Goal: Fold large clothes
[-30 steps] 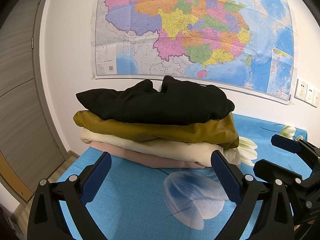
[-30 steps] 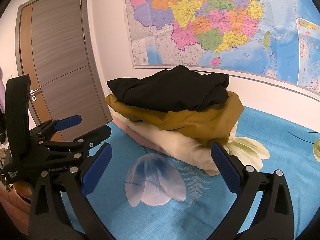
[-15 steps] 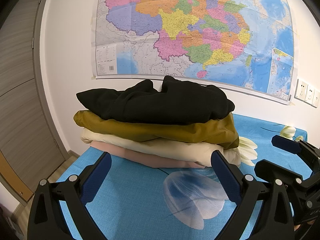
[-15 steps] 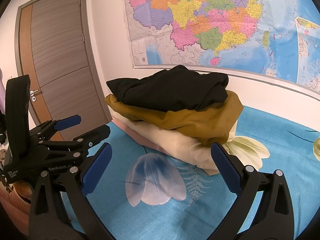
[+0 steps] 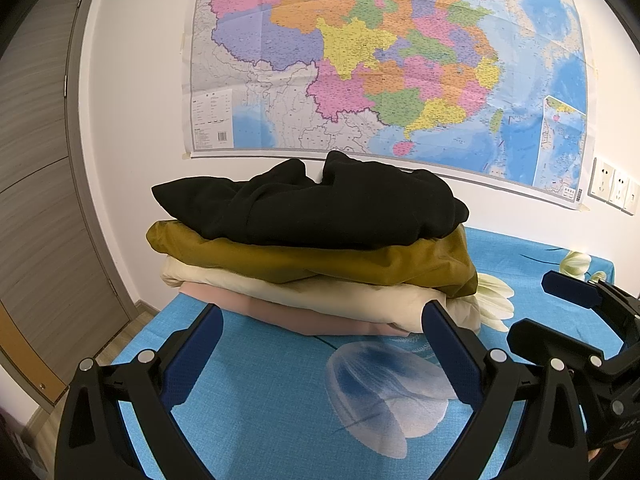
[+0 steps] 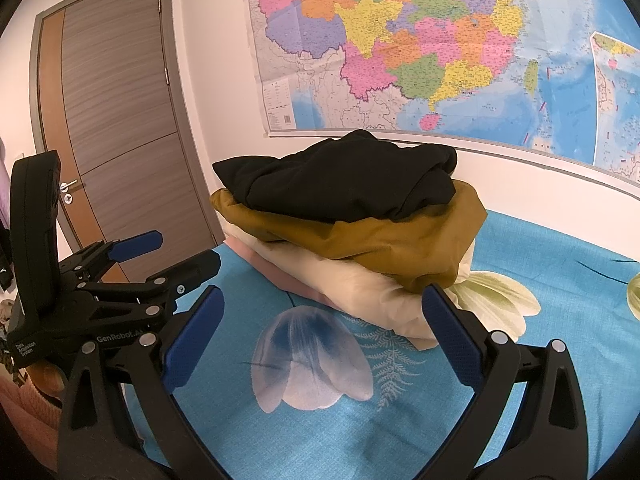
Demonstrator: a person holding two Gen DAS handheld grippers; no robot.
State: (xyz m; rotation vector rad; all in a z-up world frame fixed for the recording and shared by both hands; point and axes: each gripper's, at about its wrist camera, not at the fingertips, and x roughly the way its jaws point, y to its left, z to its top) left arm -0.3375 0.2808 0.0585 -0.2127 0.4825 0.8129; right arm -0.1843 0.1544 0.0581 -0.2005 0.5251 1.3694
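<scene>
A stack of folded clothes sits on the blue flowered bed sheet against the wall. From the top it holds a black garment, a mustard one, a cream one and a pink one. The stack also shows in the right wrist view. My left gripper is open and empty, just short of the stack's near edge. My right gripper is open and empty, a little before the stack. Each gripper shows in the other's view: the right one and the left one.
A large colourful map hangs on the white wall behind the stack. A grey wooden door stands to the left, beyond the bed's left edge. Wall sockets are at the right.
</scene>
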